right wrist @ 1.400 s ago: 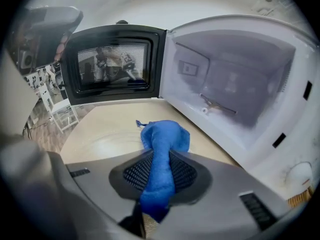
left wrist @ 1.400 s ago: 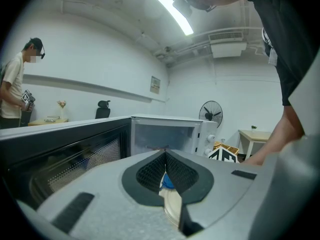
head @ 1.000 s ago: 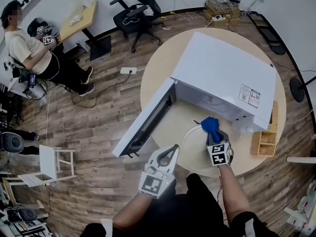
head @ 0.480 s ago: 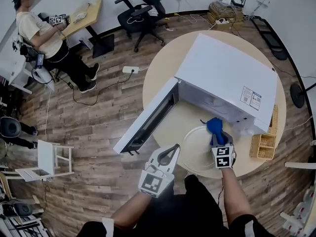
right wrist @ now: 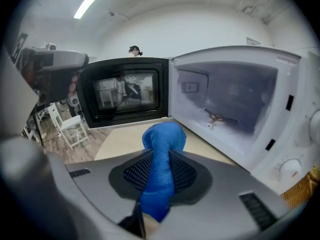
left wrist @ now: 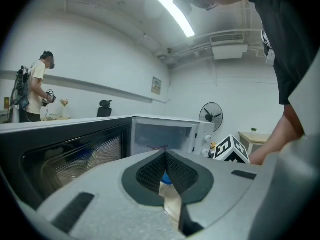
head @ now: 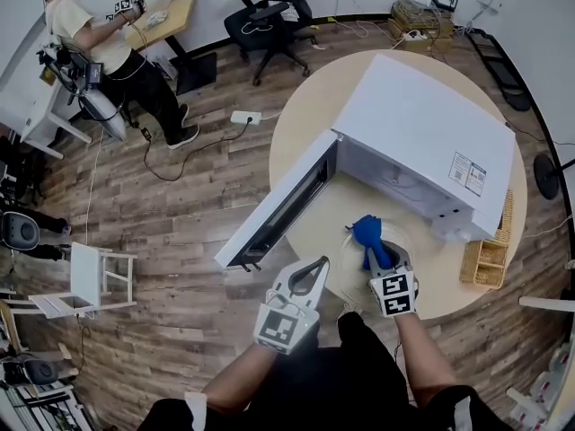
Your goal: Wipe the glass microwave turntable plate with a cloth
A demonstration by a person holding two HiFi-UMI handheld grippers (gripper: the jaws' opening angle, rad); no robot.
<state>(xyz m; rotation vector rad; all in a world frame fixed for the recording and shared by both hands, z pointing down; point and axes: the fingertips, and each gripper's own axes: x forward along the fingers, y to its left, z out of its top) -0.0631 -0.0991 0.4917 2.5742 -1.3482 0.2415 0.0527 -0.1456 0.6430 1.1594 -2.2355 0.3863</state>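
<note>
The glass turntable plate lies at the round table's near edge, in front of the open microwave. My left gripper is at the plate's left rim. In the left gripper view its jaws are shut on a clear glass edge. My right gripper is over the plate, shut on a blue cloth. The cloth sticks out past the jaws and hangs down toward the plate. Whether it touches the glass is hidden.
The microwave door swings out to the left, past the table edge. A wicker basket stands at the right of the microwave. A person stands by a desk at far left, with an office chair behind.
My right gripper has carried the blue cloth leftward across the plate. The left gripper has kept its place at the rim. The person in the background has stood up.
</note>
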